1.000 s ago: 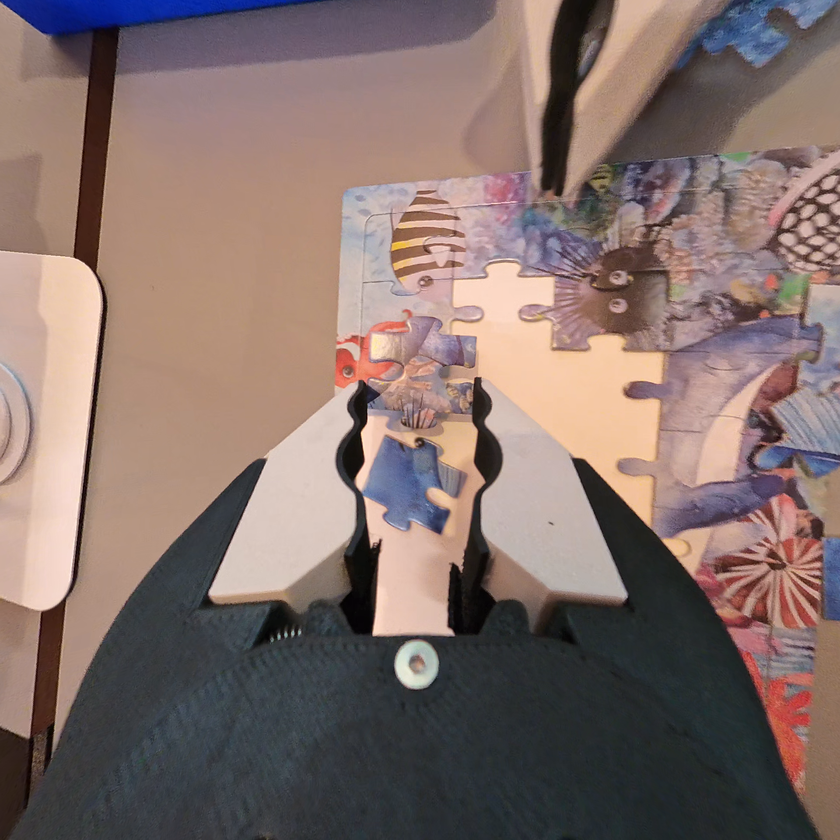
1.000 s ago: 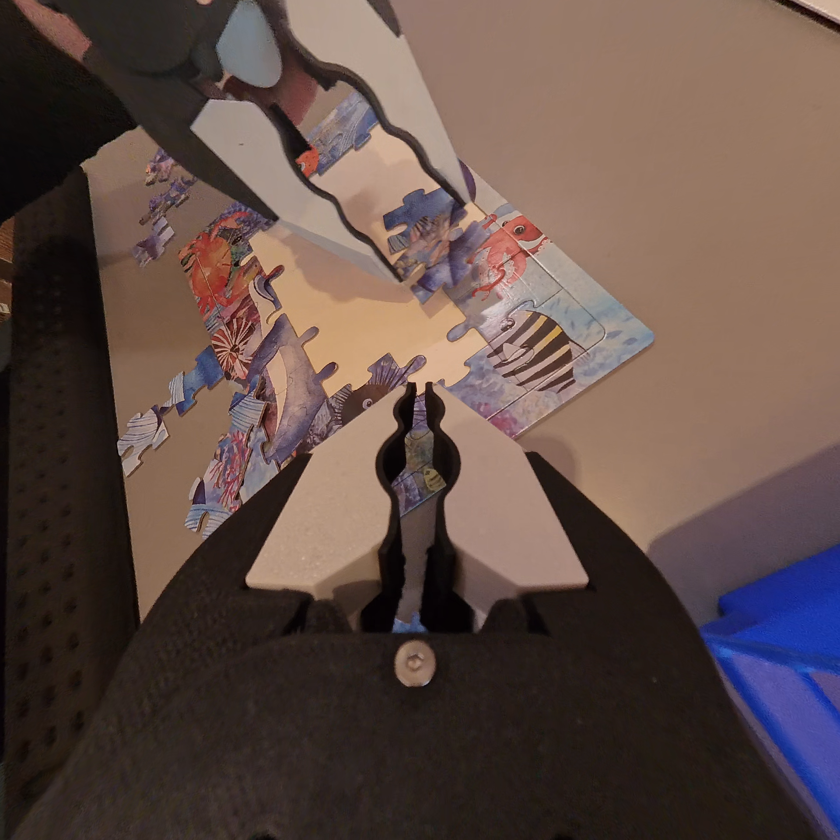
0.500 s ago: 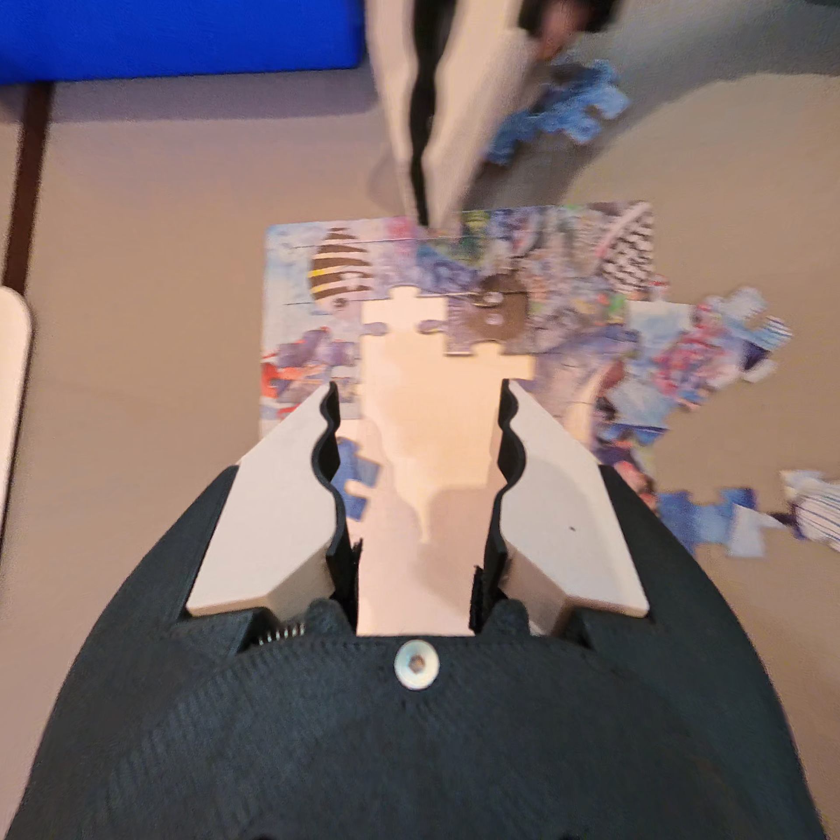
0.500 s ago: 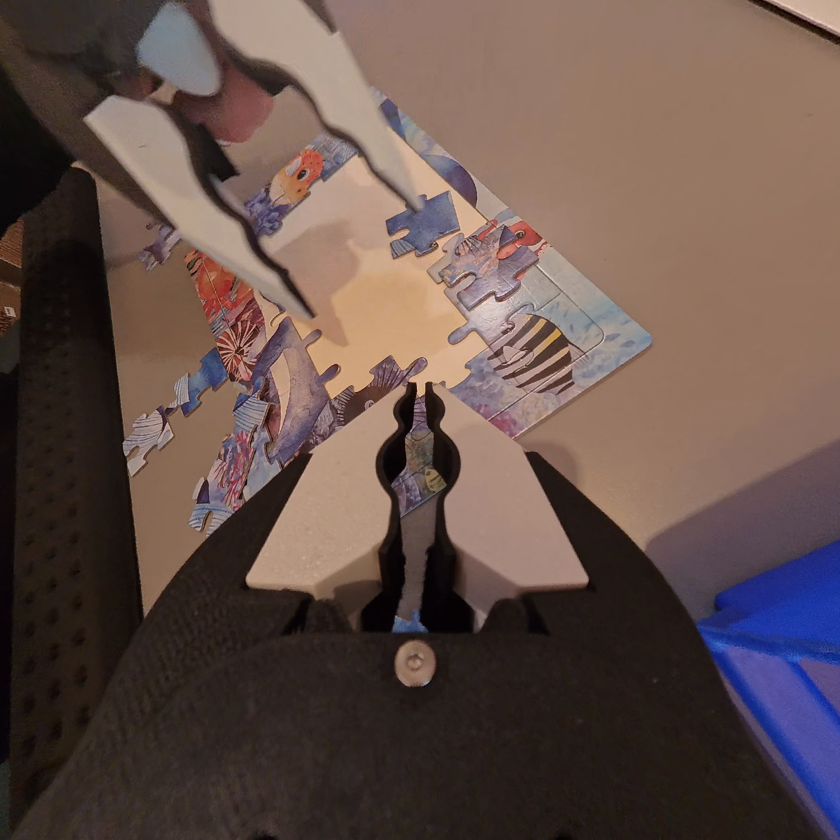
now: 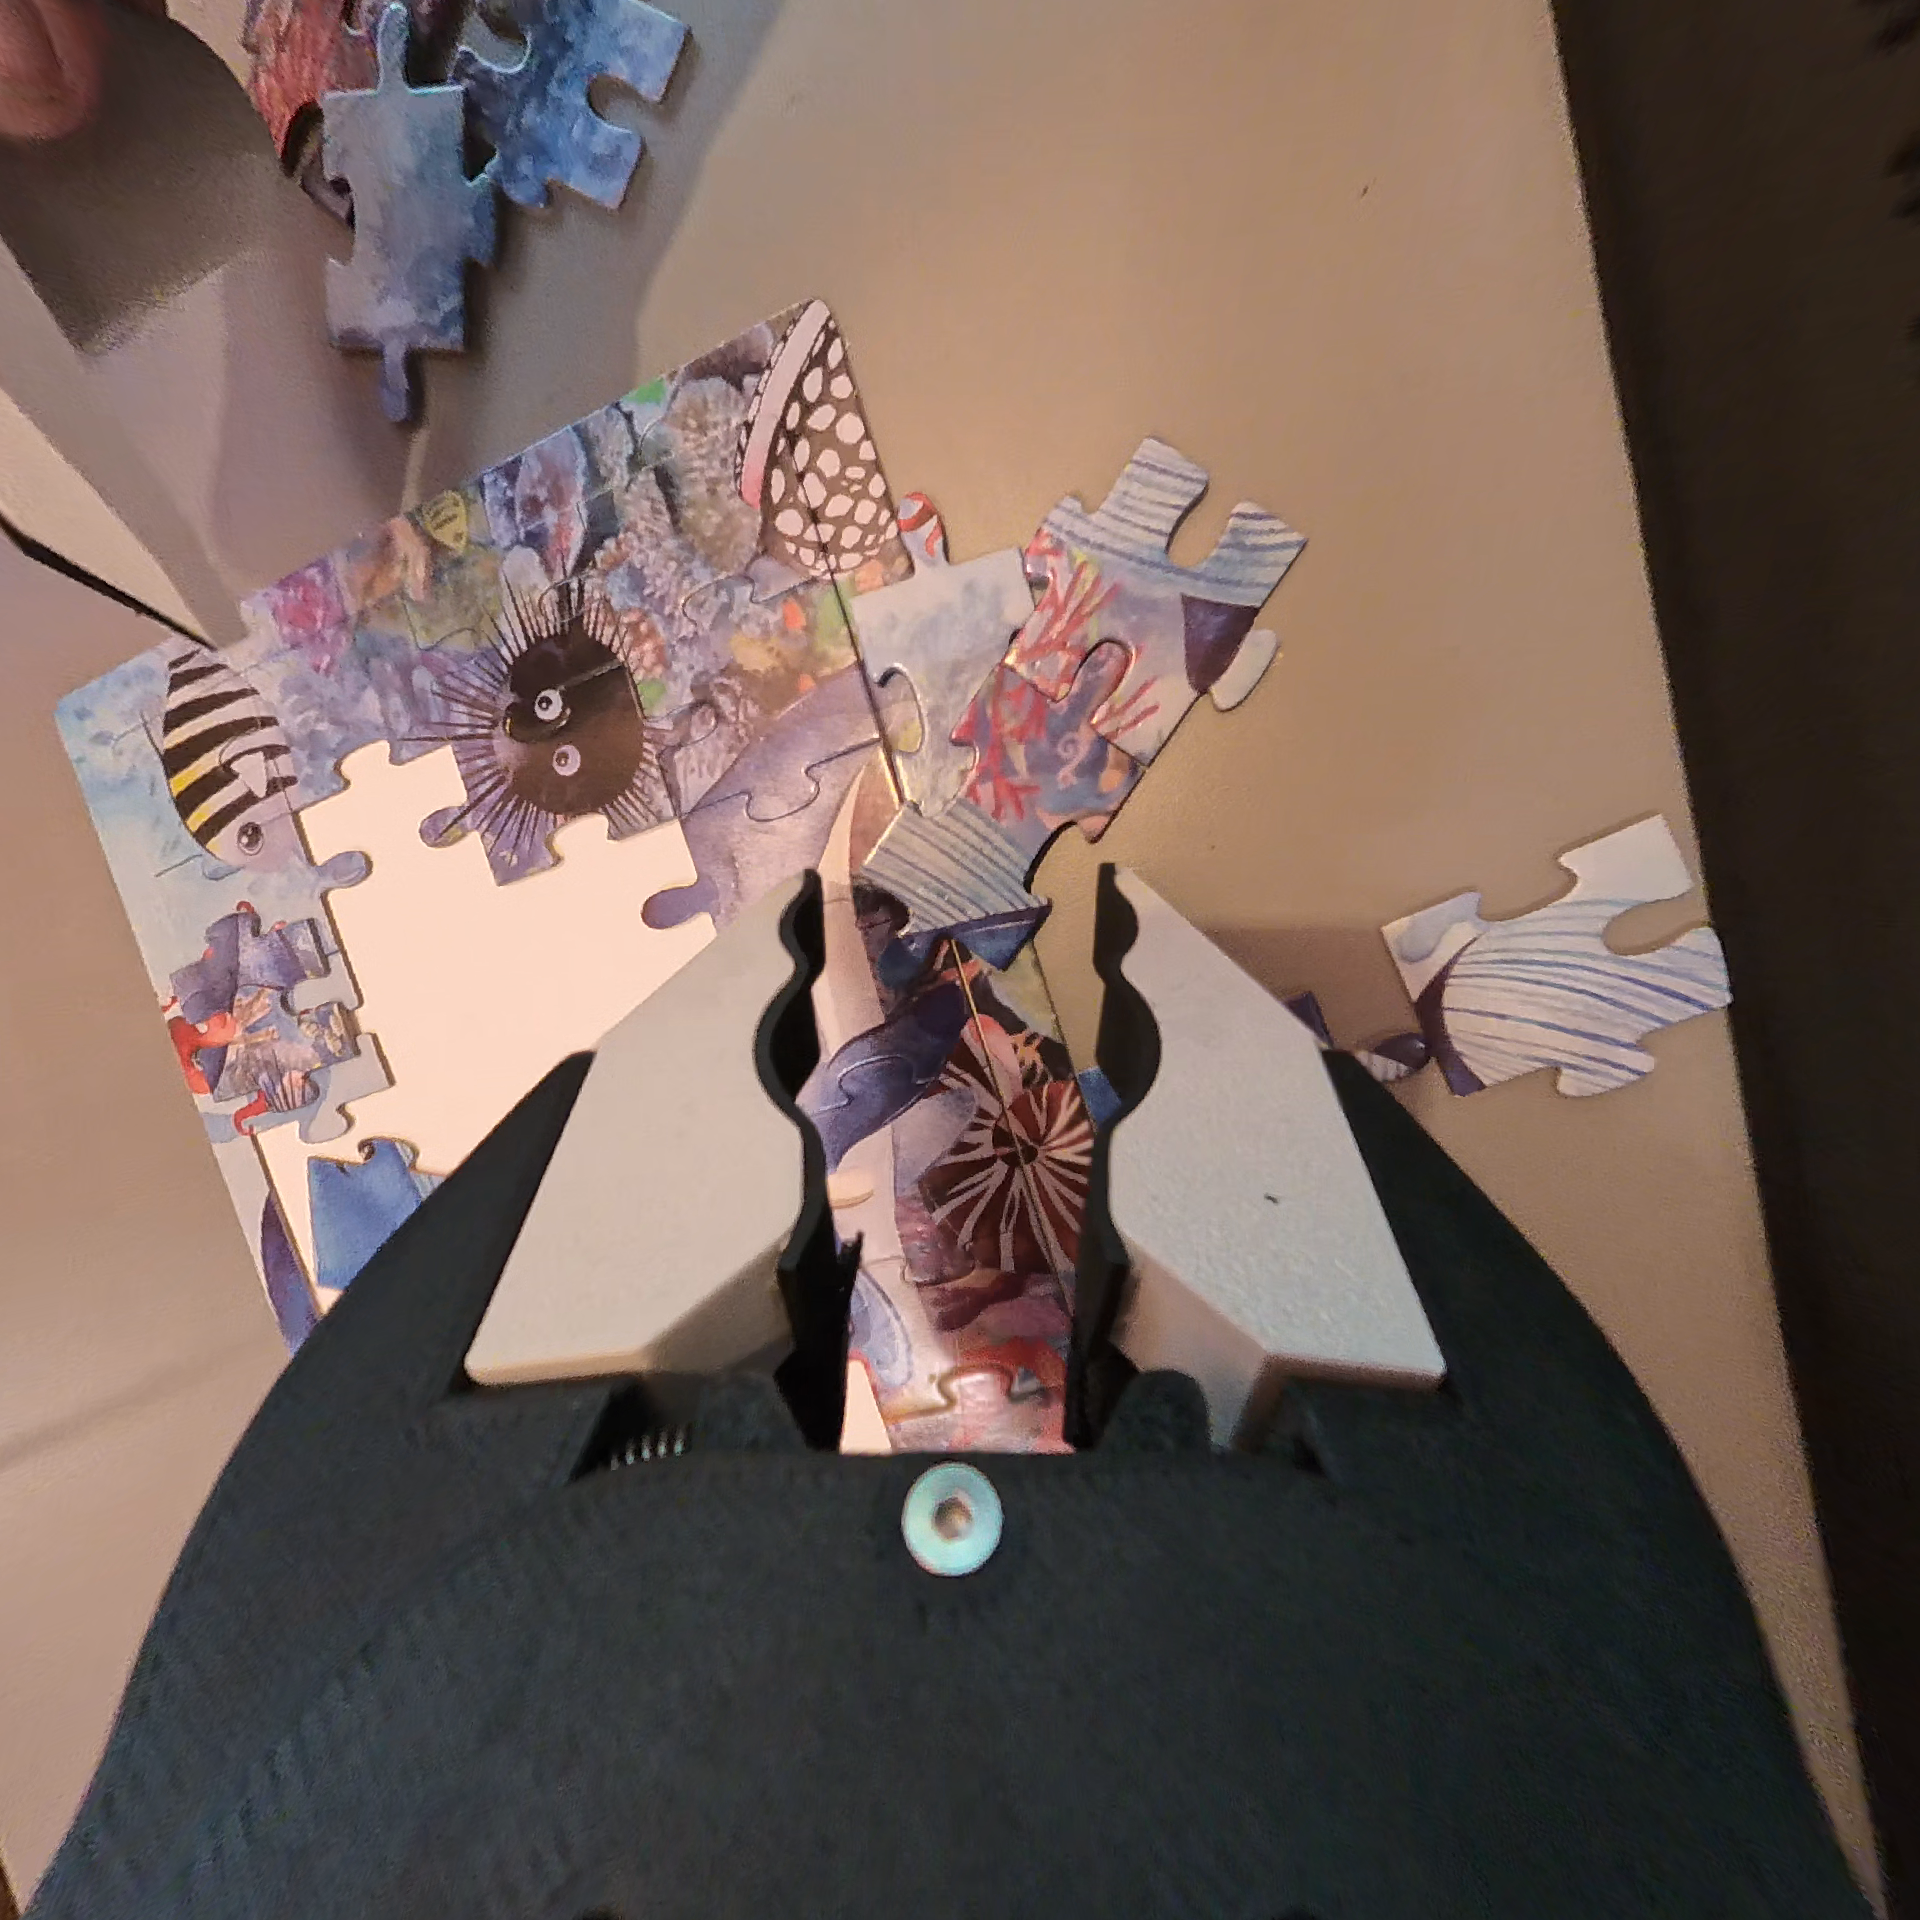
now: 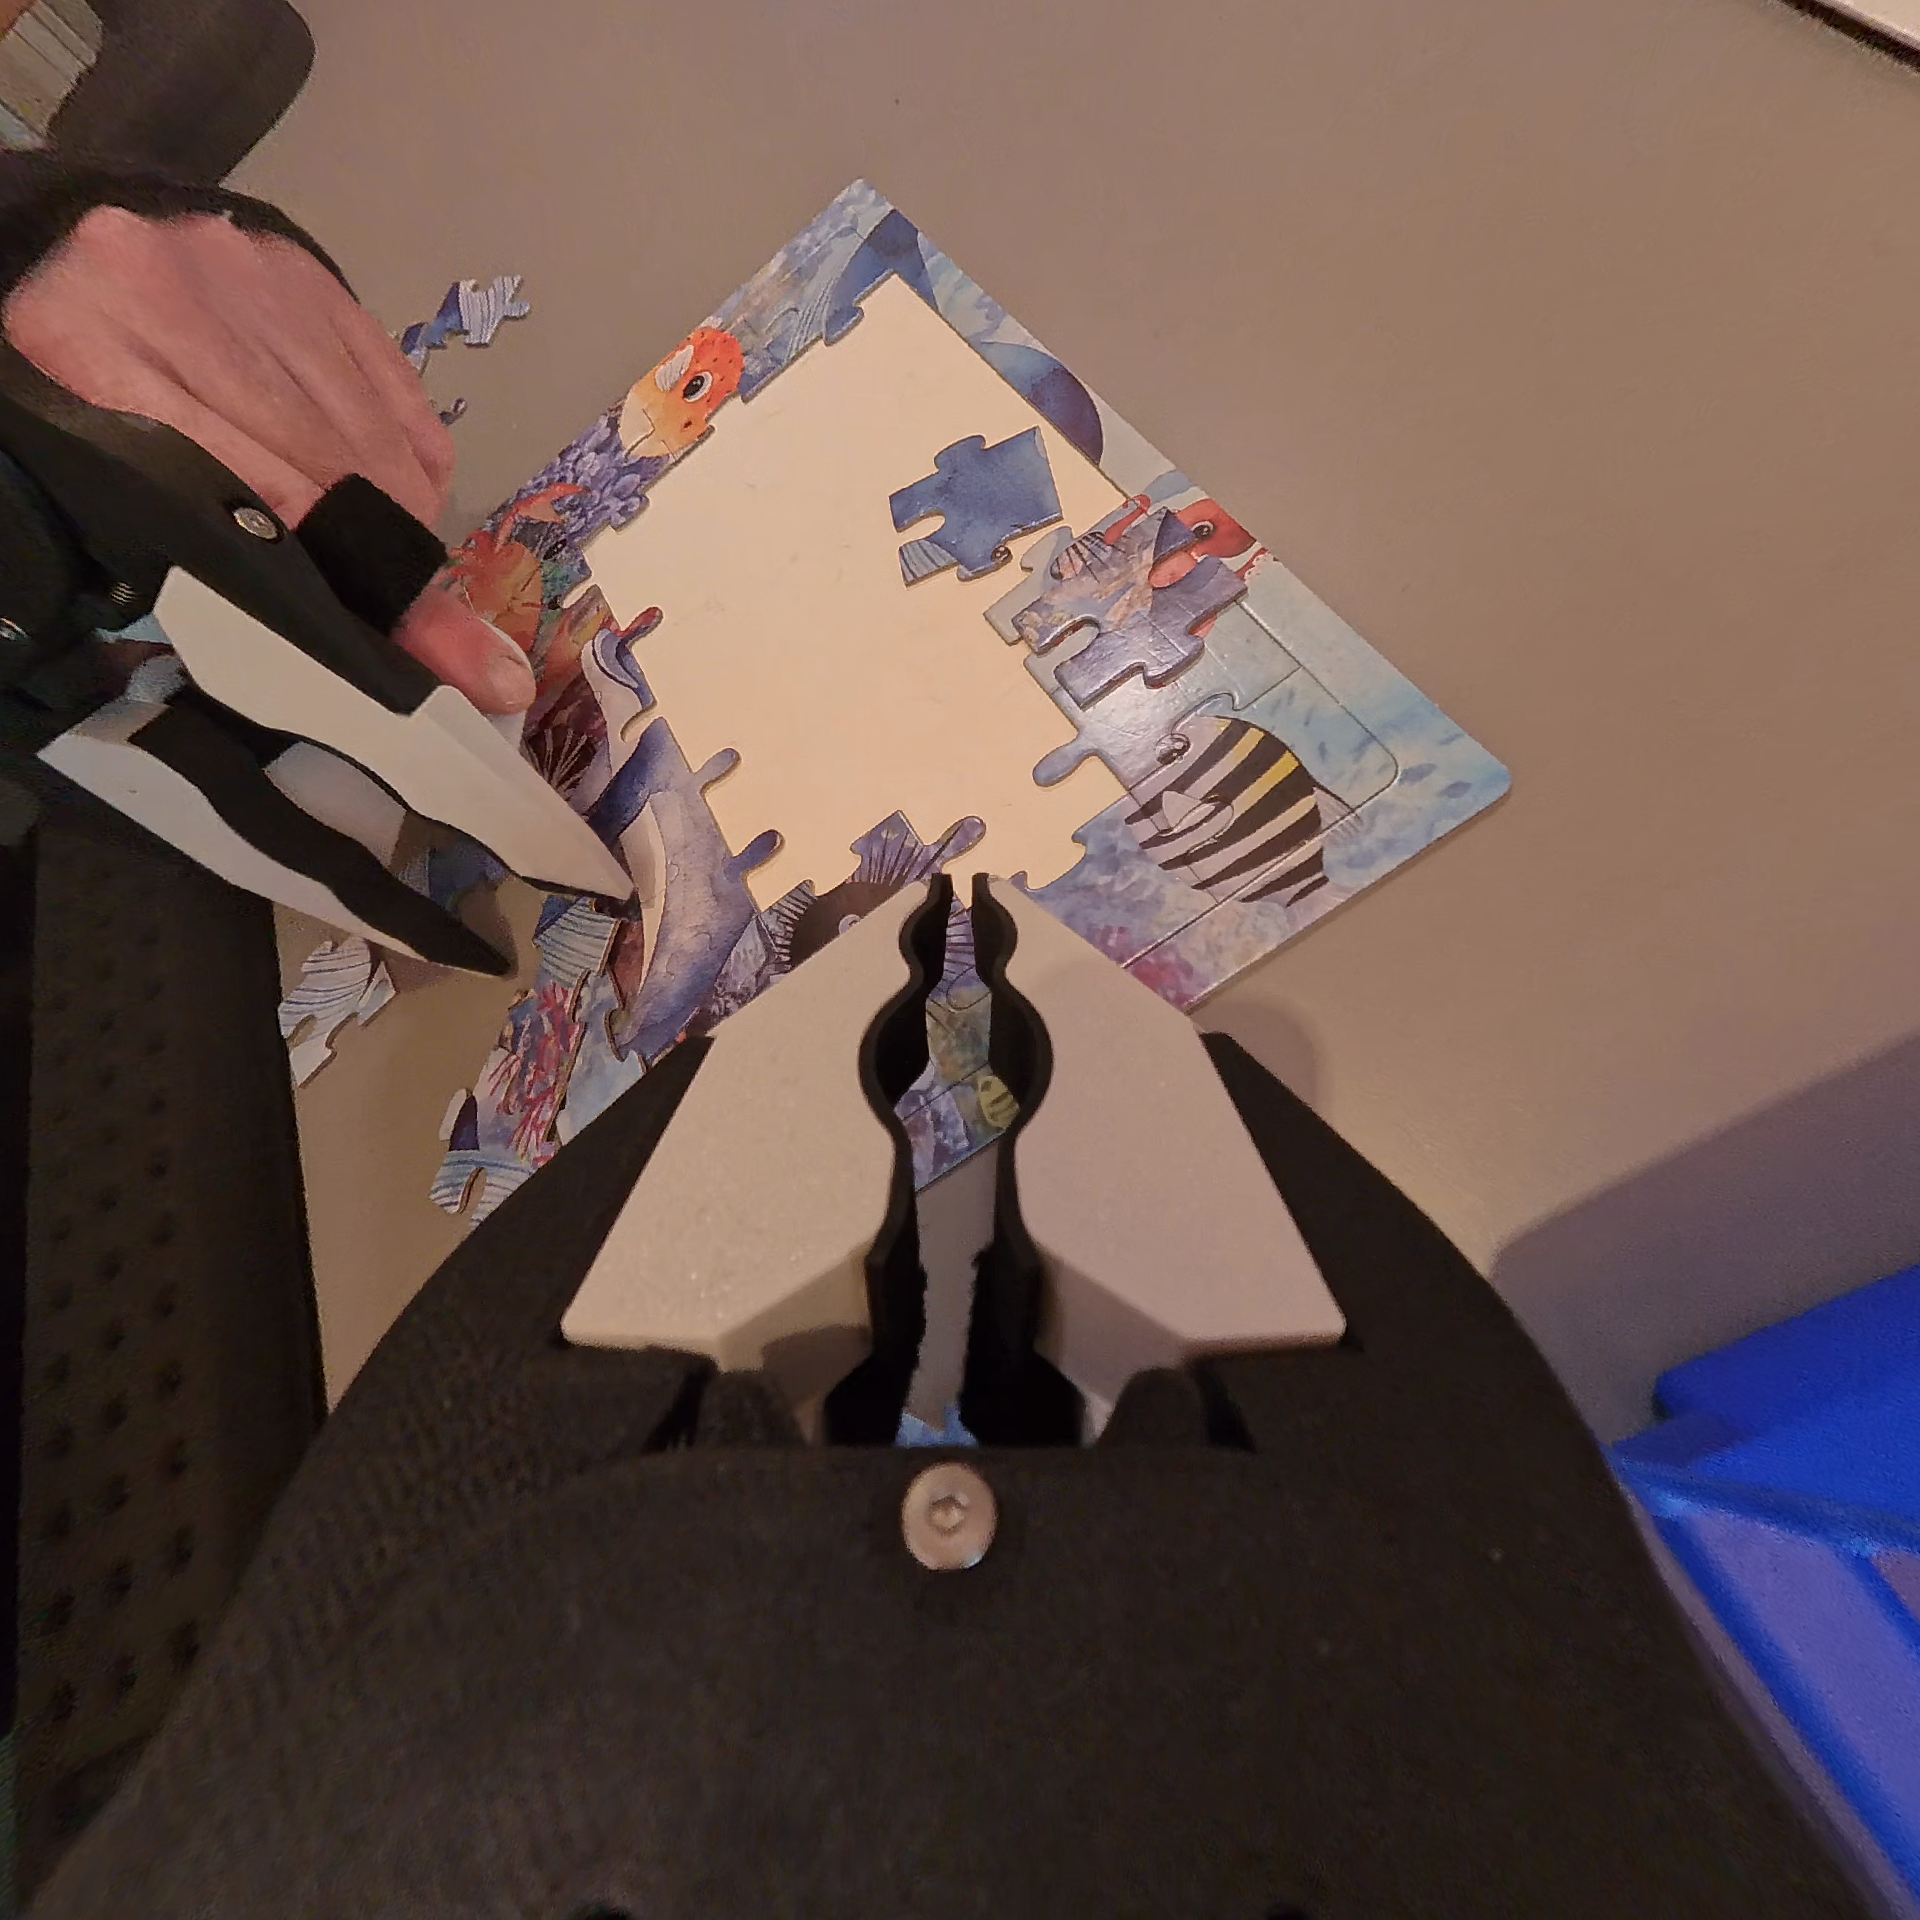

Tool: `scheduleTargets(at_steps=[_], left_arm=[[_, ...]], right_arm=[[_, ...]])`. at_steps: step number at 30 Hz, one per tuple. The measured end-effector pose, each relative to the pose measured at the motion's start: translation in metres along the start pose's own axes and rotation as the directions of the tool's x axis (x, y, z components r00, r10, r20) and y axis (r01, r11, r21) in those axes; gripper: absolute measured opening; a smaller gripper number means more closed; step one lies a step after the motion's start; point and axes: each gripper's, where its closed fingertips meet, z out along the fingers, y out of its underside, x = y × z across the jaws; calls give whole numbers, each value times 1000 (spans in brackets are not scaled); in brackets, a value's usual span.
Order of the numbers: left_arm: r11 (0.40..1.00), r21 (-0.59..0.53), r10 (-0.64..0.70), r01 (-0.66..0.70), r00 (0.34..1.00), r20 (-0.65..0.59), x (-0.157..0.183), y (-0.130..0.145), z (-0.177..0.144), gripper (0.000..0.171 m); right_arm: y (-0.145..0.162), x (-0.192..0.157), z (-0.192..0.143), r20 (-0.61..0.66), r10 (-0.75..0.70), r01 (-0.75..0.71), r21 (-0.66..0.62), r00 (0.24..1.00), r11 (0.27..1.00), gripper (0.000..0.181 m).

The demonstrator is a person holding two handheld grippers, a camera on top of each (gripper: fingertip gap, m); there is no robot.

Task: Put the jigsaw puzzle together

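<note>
So my left gripper [image 5: 958, 894] has swung off the bare middle of the puzzle [image 5: 540, 727] over to its right side, jaws apart, nothing in them, tips hovering over a striped piece [image 5: 951, 868] that lies on the edge of the finished part. The blue piece [image 6: 977, 504] I was near a second ago now sits loose on the bare cream board, just beside the red-fish corner. My right gripper [image 6: 961, 883] hasn't budged: jaws nearly together, only a thin slit, parked over the puzzle's near edge next to the striped fish [image 6: 1231, 810]; can't tell if it's pinching anything. Loose pieces [image 5: 1558, 997] lie on the table [image 6: 1351, 312] off the right edge, a few more [image 5: 468, 156] past the far side. Blue bin [image 6: 1787, 1507] sits at my right.
</note>
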Motion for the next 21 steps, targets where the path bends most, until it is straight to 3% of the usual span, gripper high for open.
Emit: scheduleTargets(at_steps=[6, 13, 21], left_arm=[[1000, 27, 5, -4, 1000, -28, 1, -3, 6, 32], [1000, 30, 1, -2, 1000, 10, -1, 2, 1, 32], [999, 37, -35, 32, 995, 90, -2, 14, -24, 32]], right_arm=[[-2, -1, -2, 2, 0, 0, 9, 1000, 1000, 2], [-2, 0, -2, 2, 1, -1, 8, 1000, 1000, 2], [0, -1, 0, 4, 0, 0, -1, 1000, 1000, 2]])
